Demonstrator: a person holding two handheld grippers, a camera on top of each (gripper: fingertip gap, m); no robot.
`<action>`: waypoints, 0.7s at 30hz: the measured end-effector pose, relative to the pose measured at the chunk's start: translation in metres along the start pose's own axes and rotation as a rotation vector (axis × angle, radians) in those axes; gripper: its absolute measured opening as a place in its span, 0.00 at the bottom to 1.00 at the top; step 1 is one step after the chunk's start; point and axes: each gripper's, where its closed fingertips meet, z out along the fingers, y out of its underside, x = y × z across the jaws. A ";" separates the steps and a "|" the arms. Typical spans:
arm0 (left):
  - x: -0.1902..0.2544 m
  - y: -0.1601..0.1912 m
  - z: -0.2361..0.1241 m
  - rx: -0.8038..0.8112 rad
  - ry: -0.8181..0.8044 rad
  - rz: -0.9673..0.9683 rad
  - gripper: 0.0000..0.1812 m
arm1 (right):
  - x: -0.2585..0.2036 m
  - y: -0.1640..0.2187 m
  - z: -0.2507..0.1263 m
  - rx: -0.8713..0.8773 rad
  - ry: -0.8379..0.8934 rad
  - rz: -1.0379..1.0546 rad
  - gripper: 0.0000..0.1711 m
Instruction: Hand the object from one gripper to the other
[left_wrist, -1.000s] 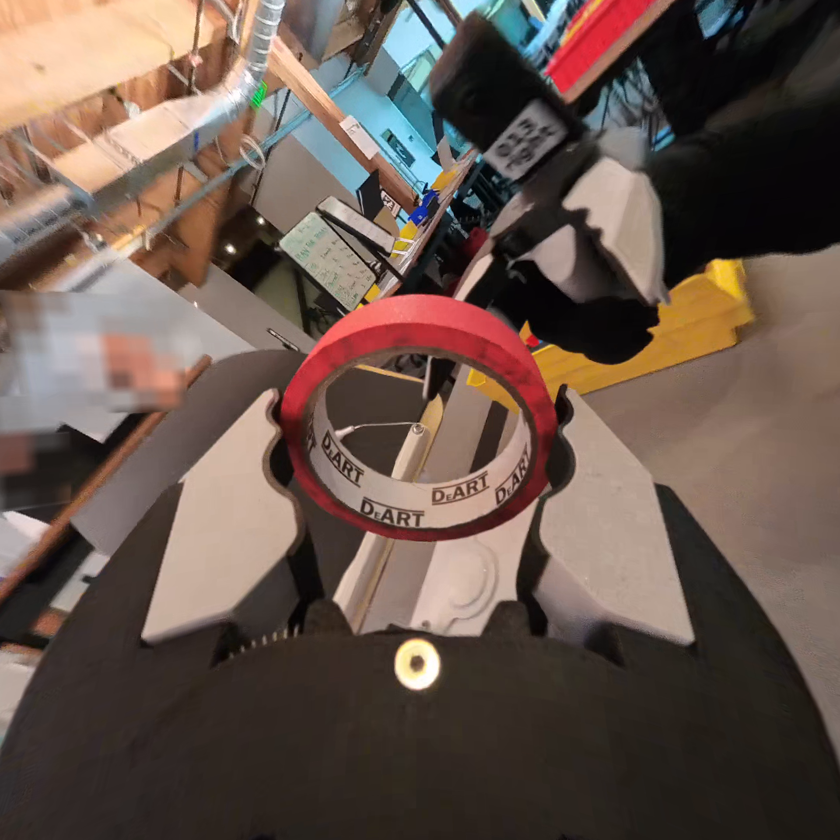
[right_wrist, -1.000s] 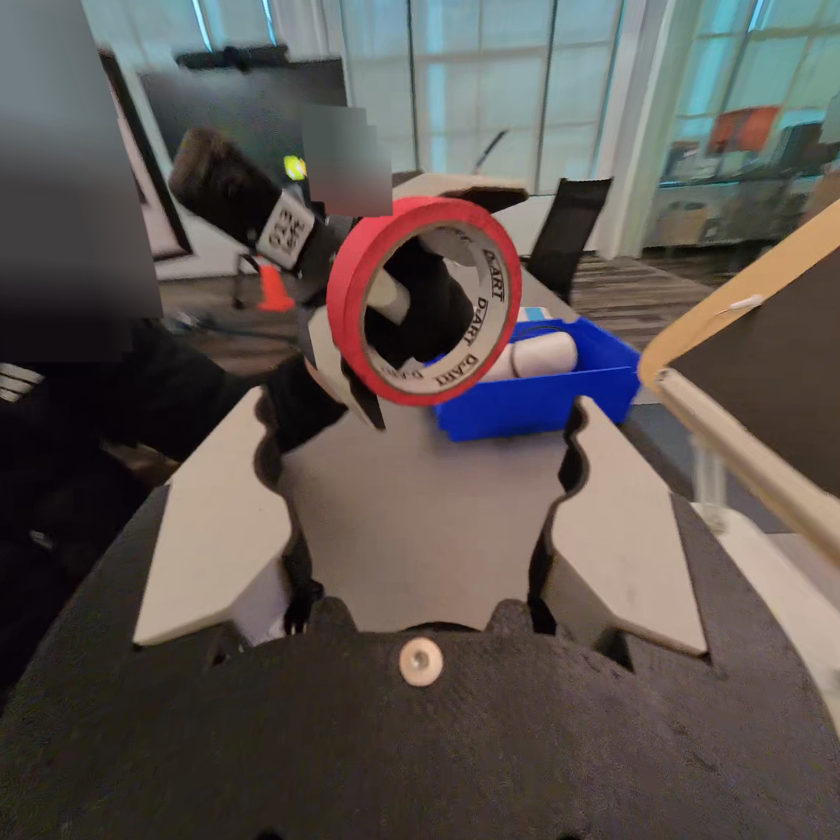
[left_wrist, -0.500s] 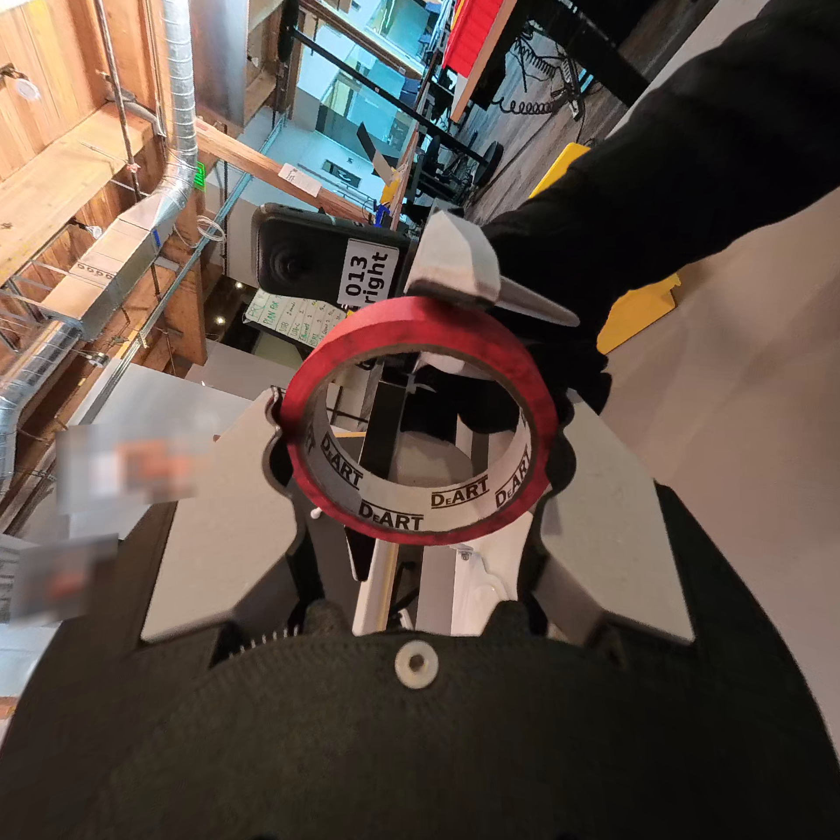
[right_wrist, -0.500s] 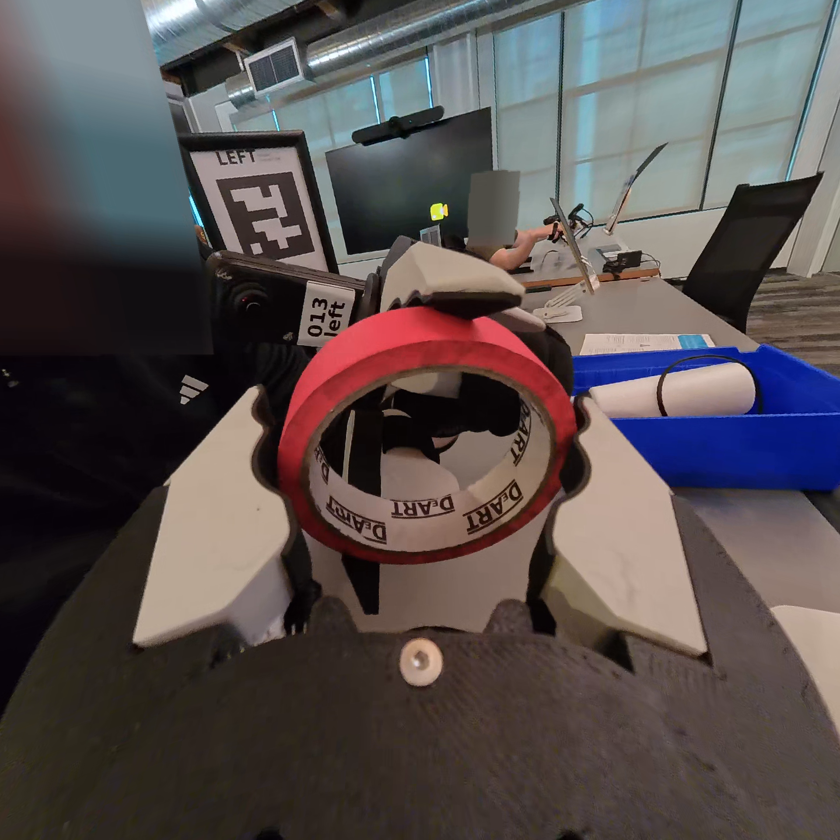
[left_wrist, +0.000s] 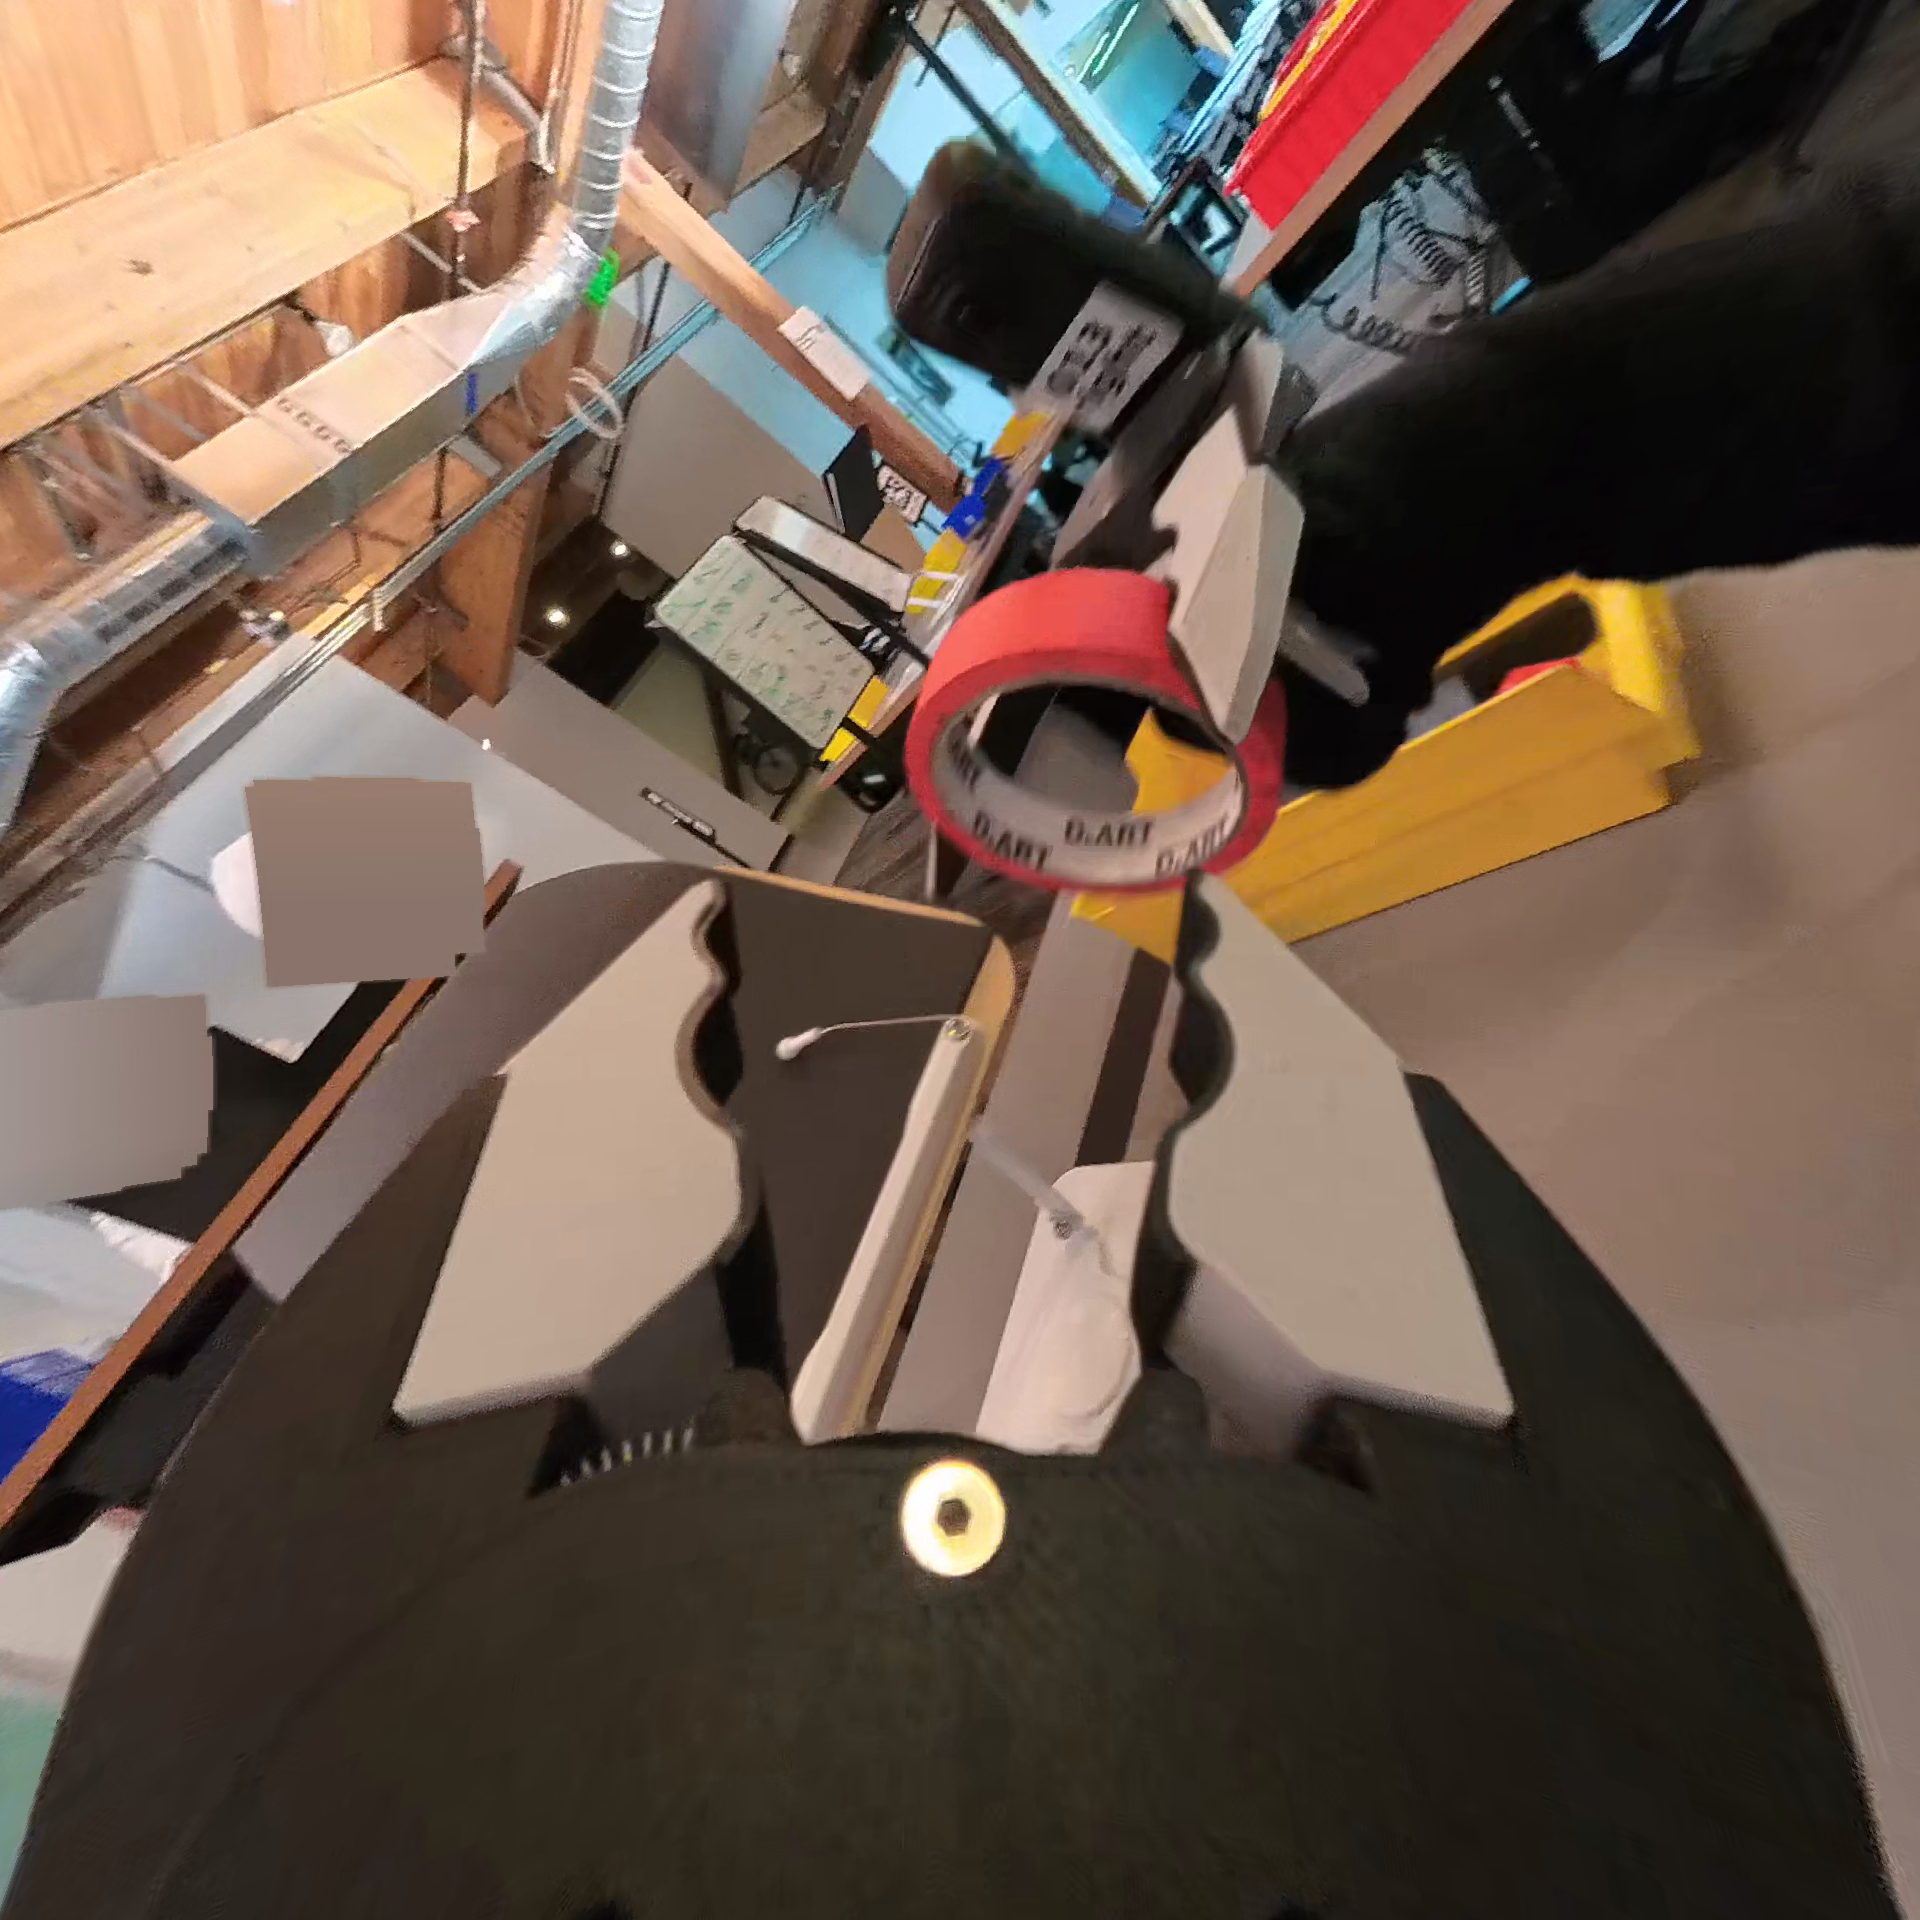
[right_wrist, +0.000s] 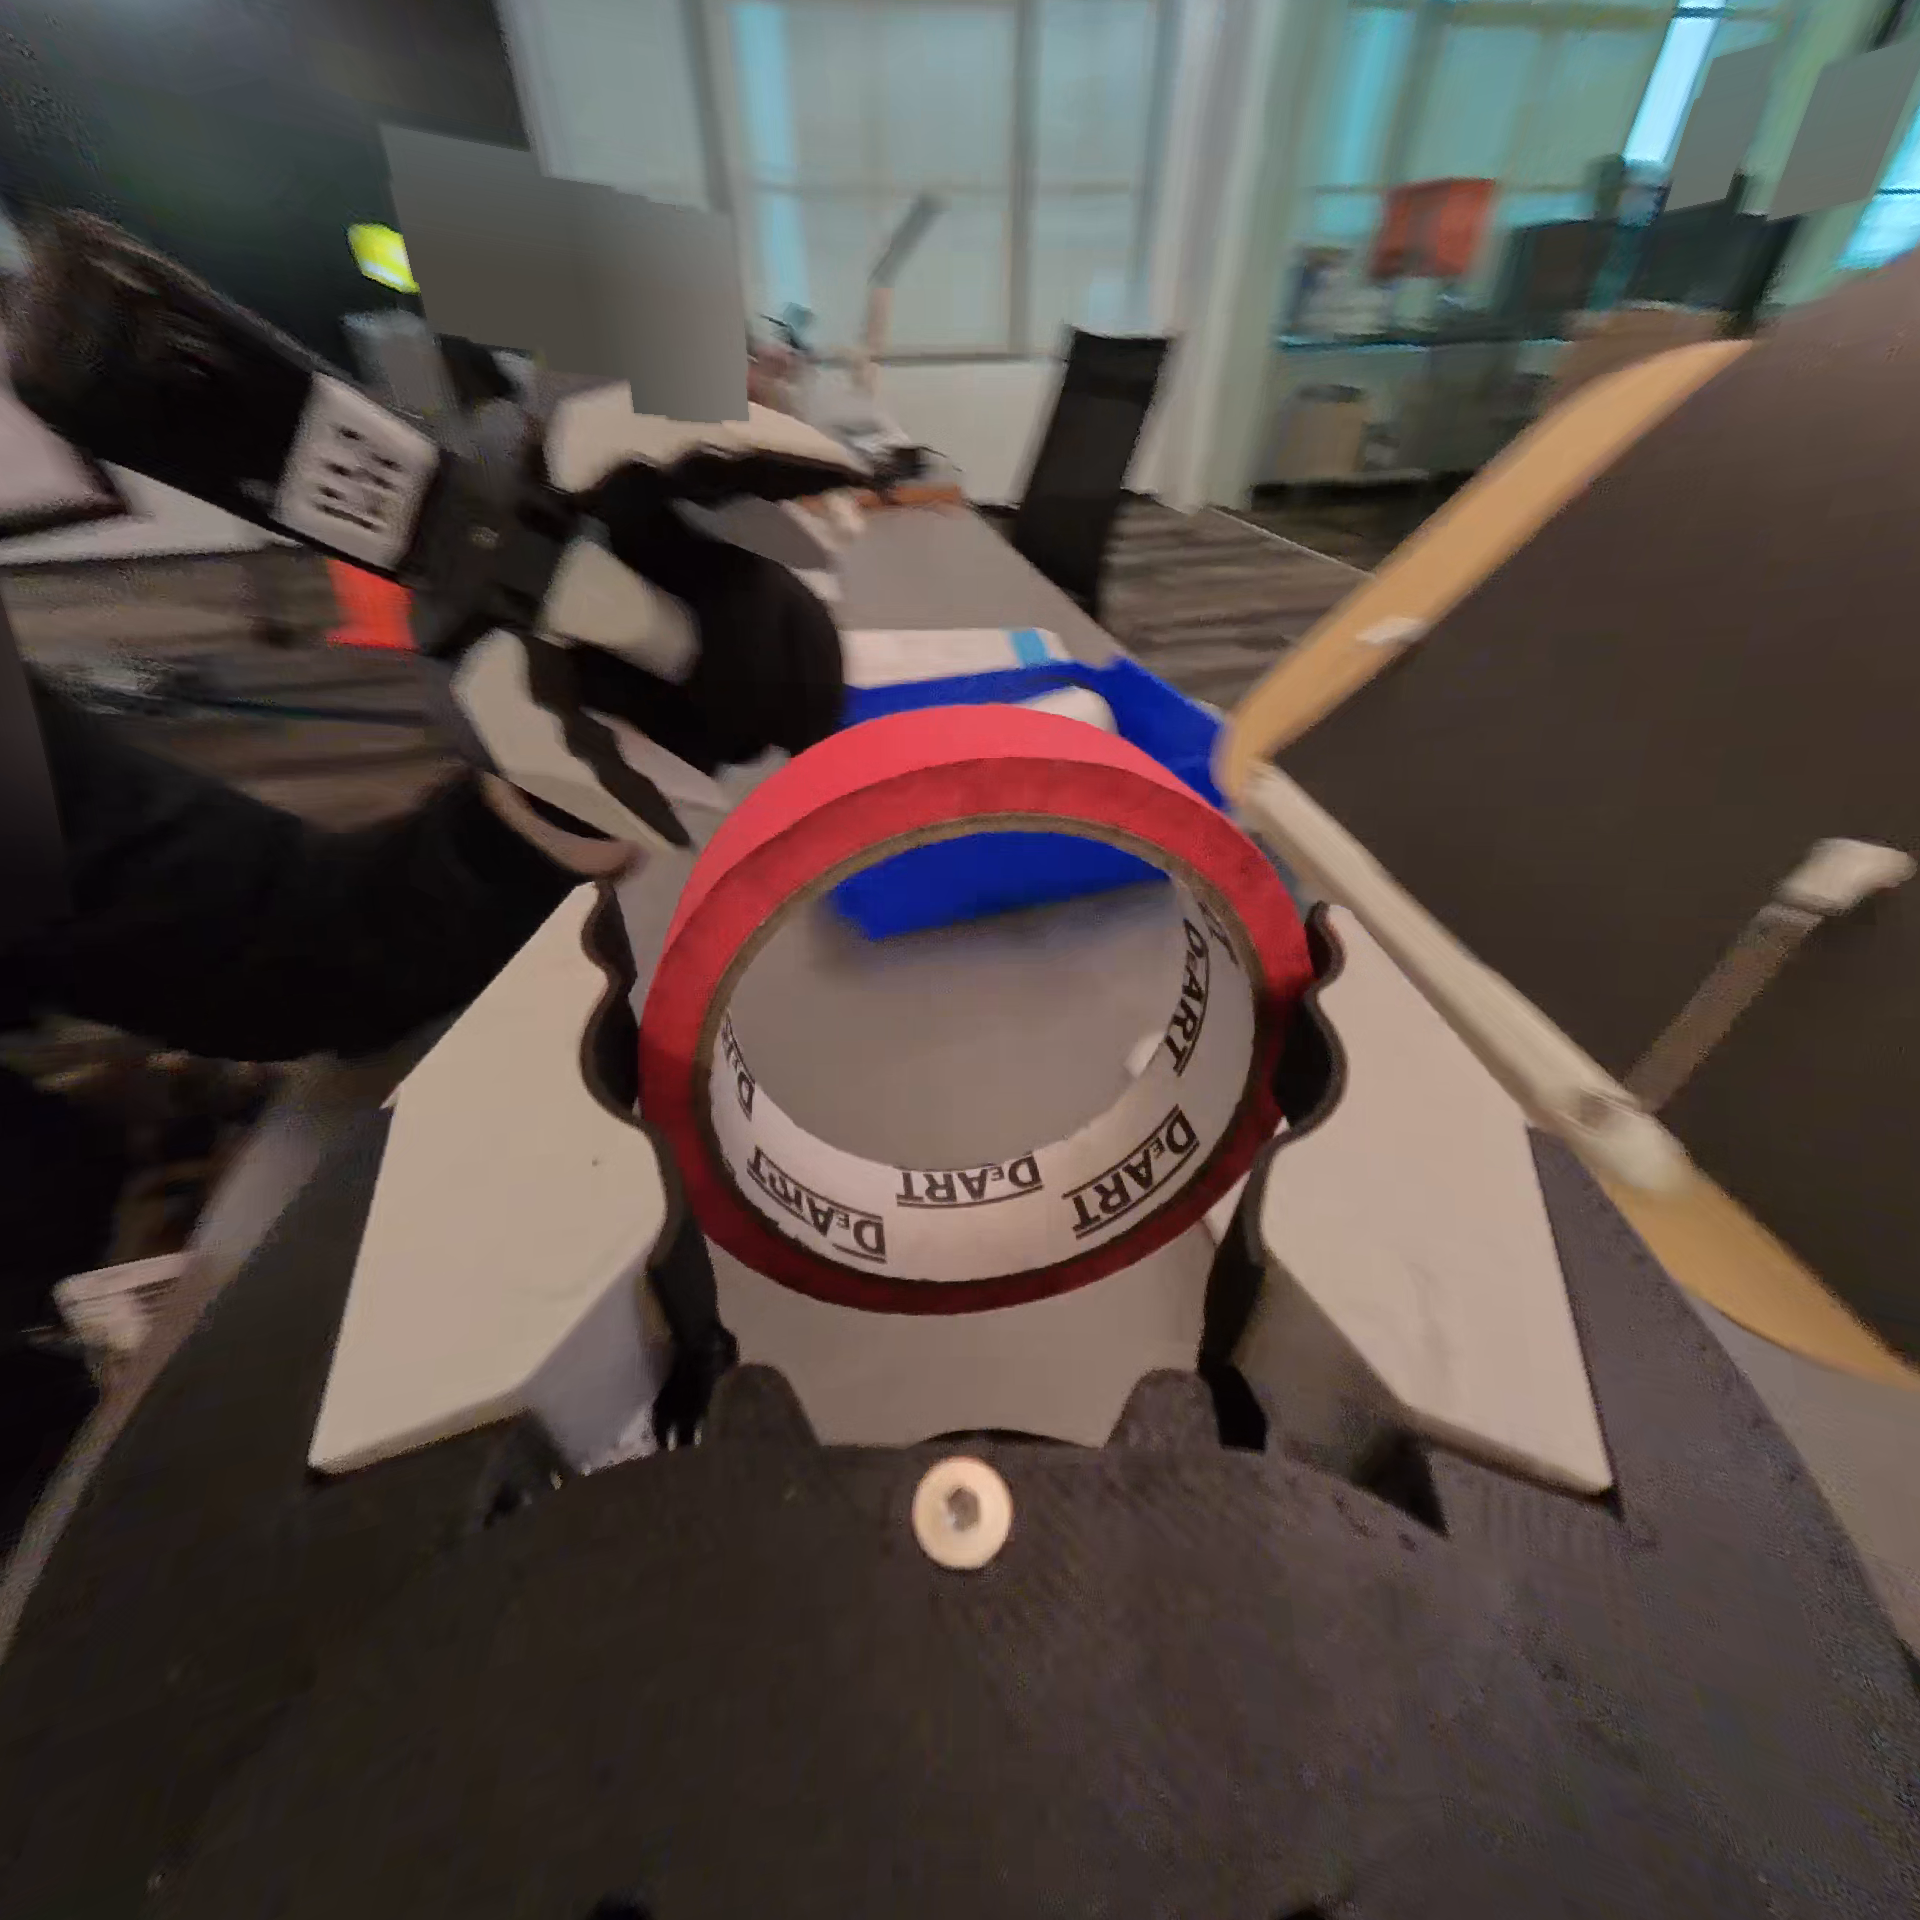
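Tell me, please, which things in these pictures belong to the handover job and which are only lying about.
Part of the job:
- red tape roll, held between the fingers of the right gripper
- left gripper, open and holding nothing

Only lying about:
- blue bin on the grey table
- yellow bin
- black office chair
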 end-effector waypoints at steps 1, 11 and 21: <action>-0.005 0.002 -0.003 -0.007 -0.015 0.001 0.43 | 0.013 -0.001 -0.011 -0.020 0.079 -0.011 0.72; -0.003 0.019 0.002 -0.091 0.001 -0.003 0.38 | 0.153 0.104 -0.173 -0.607 0.900 0.021 0.73; 0.018 0.027 0.015 -0.128 0.060 0.023 0.38 | 0.162 0.218 -0.233 -1.001 0.964 0.304 0.73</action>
